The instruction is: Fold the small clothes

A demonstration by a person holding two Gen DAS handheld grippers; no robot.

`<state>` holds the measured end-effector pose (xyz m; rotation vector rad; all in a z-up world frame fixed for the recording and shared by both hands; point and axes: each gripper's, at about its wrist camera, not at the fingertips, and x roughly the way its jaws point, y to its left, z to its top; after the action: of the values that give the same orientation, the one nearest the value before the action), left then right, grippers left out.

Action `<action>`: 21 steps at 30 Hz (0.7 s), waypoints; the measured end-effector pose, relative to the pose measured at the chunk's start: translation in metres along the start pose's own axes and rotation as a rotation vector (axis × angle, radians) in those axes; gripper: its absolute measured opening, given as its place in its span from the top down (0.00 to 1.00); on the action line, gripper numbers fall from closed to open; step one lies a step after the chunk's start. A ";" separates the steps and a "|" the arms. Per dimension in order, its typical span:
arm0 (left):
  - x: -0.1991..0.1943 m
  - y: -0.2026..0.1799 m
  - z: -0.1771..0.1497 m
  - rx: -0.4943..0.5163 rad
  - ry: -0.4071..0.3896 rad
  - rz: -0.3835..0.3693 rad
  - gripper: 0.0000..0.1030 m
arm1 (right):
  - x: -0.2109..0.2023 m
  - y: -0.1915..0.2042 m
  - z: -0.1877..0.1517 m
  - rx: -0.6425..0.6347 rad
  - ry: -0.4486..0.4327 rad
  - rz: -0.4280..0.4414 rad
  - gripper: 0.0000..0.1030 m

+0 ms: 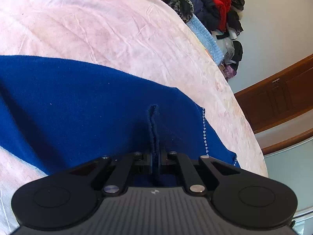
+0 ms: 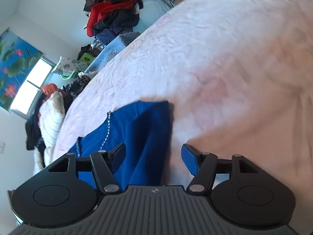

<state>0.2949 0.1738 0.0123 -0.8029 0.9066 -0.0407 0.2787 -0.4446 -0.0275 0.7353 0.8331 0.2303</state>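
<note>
Left jaws: left gripper (image 1: pixel 155 157) clenched on a raised fold of the blue garment (image 1: pixel 78 101).
Right jaws: right gripper (image 2: pixel 153 154) spread wide, hovering over the garment's edge, holding nothing.
Garment: spread flat on the pink bed cover (image 1: pixel 101 27), rhinestone trim (image 1: pixel 204 129) along one side.
Background: clothes pile (image 2: pixel 115 13) beyond the bed.

Blue garment (image 1: pixel 78 101) runs off frame at 9 o'clock, its near part hidden under left gripper (image 1: pixel 155 160) body. Right view: pink blanket (image 2: pixel 244 78) motion-blurred toward 3 o'clock; clothes pile (image 2: pixel 113 13) cut at 12.
</note>
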 end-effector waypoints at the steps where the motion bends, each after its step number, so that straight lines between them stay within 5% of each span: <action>1: -0.002 0.000 0.002 -0.001 -0.002 0.001 0.95 | 0.006 0.004 0.004 -0.020 0.011 -0.005 0.34; 3: -0.002 0.004 0.004 -0.012 -0.011 0.011 0.95 | 0.018 0.006 0.011 -0.024 0.030 -0.002 0.37; 5: 0.001 0.007 0.005 -0.022 -0.008 0.014 0.95 | 0.025 0.006 0.016 -0.022 0.040 0.007 0.88; 13: 0.011 0.018 -0.002 -0.016 0.016 0.043 0.95 | 0.034 -0.005 0.024 0.014 0.034 -0.008 0.94; 15: 0.012 0.020 -0.005 -0.017 0.004 0.034 0.95 | 0.033 -0.013 0.024 0.062 0.024 0.033 0.78; 21: 0.011 0.025 -0.005 -0.020 0.007 0.010 0.95 | 0.012 -0.019 0.015 0.138 0.042 0.130 0.62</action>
<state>0.2908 0.1843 -0.0128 -0.8175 0.9188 -0.0253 0.2959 -0.4607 -0.0409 0.9178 0.8484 0.3076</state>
